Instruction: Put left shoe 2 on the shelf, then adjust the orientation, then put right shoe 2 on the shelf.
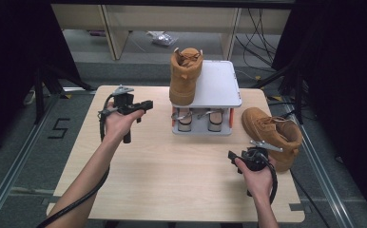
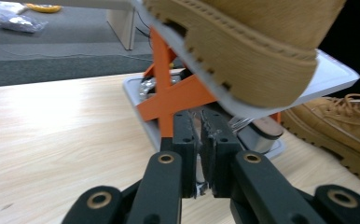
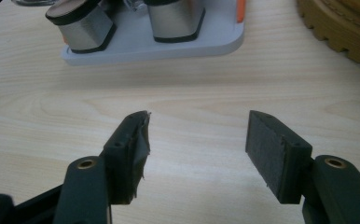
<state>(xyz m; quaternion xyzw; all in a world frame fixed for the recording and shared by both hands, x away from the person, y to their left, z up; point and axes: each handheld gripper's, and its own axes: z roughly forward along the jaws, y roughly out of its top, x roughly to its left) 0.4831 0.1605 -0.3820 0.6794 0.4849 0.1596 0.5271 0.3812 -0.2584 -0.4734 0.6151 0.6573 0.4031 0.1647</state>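
Observation:
A tan boot (image 1: 185,73) stands upright on the left of the top shelf of a grey two-tier rack (image 1: 217,83) with orange supports (image 2: 169,93). The boot's sole (image 2: 262,46) looms close above my left gripper (image 2: 199,119). This gripper (image 1: 148,104) is held left of the rack and points at it, its jaws only a narrow slit apart with nothing between them. A second tan boot (image 1: 272,133) lies on the table right of the rack. My right gripper (image 1: 231,156) hovers near that boot, open wide and empty (image 3: 197,121).
Two shoes with shiny metallic heels (image 3: 82,23) sit on the rack's lower tier (image 1: 198,118). The wooden table (image 1: 172,180) has bare room at front and left. Beyond its far edge are cables and a plastic bag (image 1: 162,38) on the floor.

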